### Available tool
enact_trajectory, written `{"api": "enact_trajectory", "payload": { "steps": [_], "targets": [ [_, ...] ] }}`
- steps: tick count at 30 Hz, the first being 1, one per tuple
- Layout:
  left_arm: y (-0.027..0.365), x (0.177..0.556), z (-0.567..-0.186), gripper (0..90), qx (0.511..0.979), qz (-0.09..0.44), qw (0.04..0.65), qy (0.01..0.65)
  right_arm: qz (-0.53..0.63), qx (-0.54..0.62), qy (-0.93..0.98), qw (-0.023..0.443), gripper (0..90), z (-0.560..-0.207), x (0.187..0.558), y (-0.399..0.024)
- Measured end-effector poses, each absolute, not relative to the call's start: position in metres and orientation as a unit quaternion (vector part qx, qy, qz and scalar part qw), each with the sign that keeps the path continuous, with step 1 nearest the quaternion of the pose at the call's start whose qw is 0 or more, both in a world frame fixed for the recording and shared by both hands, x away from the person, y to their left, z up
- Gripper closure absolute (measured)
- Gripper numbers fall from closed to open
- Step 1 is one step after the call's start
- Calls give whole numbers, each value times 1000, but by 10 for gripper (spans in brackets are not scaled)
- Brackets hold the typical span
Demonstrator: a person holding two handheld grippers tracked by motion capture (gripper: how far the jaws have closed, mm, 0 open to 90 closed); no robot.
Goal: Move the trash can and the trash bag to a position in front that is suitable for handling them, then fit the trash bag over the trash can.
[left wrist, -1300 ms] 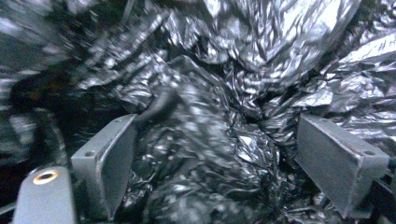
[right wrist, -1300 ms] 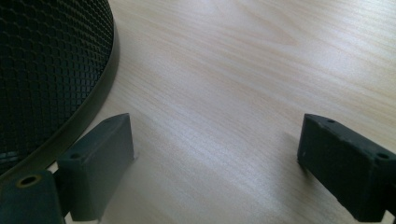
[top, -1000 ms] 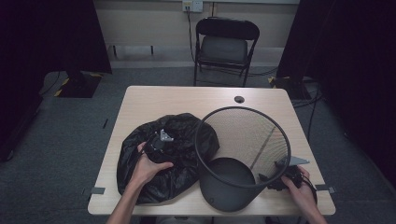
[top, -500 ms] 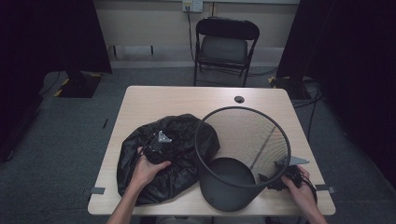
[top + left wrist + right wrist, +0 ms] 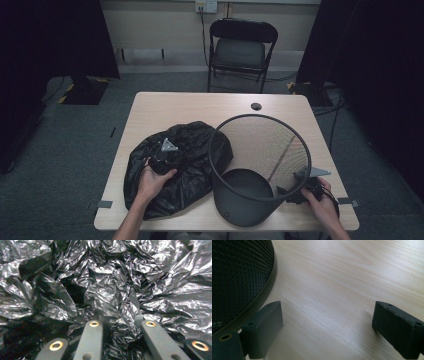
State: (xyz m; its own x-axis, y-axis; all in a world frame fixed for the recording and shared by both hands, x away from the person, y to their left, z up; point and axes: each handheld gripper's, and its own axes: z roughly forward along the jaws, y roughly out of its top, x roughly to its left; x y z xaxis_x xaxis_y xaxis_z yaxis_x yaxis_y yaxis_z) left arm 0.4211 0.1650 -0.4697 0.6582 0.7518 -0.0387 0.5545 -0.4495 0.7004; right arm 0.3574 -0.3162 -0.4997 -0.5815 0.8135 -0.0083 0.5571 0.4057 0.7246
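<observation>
A crumpled black plastic bag [image 5: 195, 150] lies on the left half of the wooden table [image 5: 200, 105]. My left gripper [image 5: 161, 159] rests on top of it. In the left gripper view its jaws have just been closing, and the left gripper [image 5: 121, 322] now pinches a bunched fold of the bag [image 5: 112, 297]. A black mesh wastebasket [image 5: 265, 145] lies tilted at the right, base [image 5: 242, 197] toward the front edge. My right gripper [image 5: 299, 190] sits on the table beside it. The right gripper [image 5: 327, 315] stands open over bare wood, its left jaw next to the basket's rim [image 5: 265, 290].
A small dark grommet hole [image 5: 256, 106] sits near the table's far edge. A black folding chair [image 5: 242, 47] stands behind the table. Dark curtains hang on both sides, and cables run on the floor at the right.
The left hand and its gripper have edged slightly left on the bag. The basket and the right hand have kept still.
</observation>
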Motion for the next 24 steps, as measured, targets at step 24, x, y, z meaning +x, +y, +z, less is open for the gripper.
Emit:
{"api": "enact_trajectory", "payload": {
  "steps": [24],
  "targets": [
    [186, 407, -425, 797, 783, 182, 465, 370, 348, 417, 820, 181, 78, -500, 359, -315]
  ]
}}
